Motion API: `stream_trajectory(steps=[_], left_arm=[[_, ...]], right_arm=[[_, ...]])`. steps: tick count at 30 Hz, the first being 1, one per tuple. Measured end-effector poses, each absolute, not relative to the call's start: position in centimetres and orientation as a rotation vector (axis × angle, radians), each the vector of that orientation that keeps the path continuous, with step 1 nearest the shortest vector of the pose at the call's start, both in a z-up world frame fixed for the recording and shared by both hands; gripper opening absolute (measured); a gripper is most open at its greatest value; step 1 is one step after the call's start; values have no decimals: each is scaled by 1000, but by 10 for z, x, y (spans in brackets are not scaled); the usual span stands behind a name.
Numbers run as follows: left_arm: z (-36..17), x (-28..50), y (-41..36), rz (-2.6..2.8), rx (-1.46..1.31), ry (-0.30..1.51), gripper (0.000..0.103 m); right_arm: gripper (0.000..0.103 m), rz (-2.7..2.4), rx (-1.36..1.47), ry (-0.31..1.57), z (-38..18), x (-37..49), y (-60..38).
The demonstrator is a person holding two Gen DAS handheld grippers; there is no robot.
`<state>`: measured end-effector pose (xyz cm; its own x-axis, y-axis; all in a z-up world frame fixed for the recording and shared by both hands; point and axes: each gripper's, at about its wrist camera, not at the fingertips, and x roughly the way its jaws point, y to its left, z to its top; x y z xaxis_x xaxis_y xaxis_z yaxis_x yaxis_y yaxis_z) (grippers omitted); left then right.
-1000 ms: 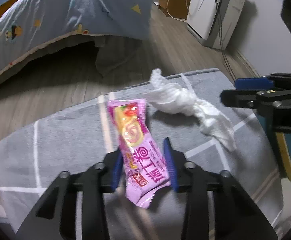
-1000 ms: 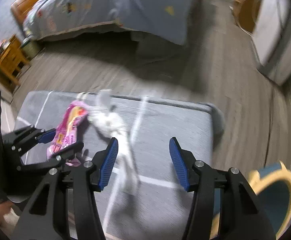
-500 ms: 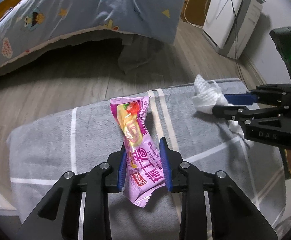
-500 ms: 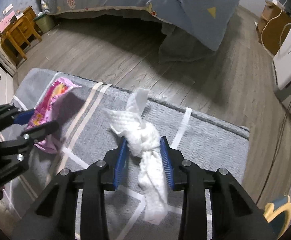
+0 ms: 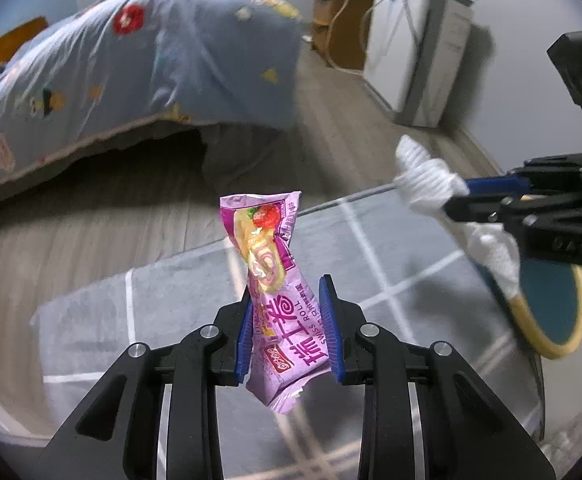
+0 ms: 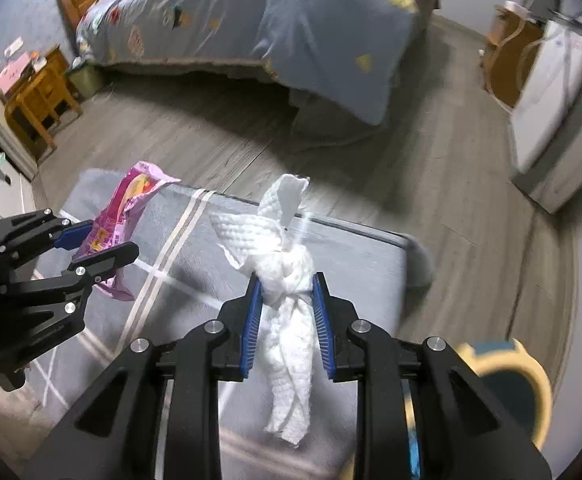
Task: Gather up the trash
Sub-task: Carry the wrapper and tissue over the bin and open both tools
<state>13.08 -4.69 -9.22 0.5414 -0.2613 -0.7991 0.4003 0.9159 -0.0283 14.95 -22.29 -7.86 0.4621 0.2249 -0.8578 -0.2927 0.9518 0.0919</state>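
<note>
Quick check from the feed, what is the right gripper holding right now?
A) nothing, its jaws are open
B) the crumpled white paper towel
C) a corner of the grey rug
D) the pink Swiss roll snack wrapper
B: in the right wrist view the right gripper has its blue-padded jaws closed on the crumpled white paper towel, while the pink Swiss roll snack wrapper sits in the left gripper.

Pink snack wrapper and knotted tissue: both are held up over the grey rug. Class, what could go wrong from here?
1. The left gripper pinches only the lower part of the pink snack wrapper; the slick film could slip out.
2. The right gripper clamps the knotted tissue at its knot; the loose tail below may tear or snag.
3. The two grippers sit close together over the grey rug, so they might collide while carrying.
</note>
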Motion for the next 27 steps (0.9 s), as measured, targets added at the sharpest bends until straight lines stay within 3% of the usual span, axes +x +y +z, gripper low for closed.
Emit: stream_trajectory(steps=[10, 27], left_arm=[[-51, 87, -107, -518, 187, 875, 31], [-59, 16, -253, -788, 353, 926, 32]], right_arm=[[25, 169, 80, 1042, -64, 65, -330], [25, -5, 220, 1057, -75, -18, -443]])
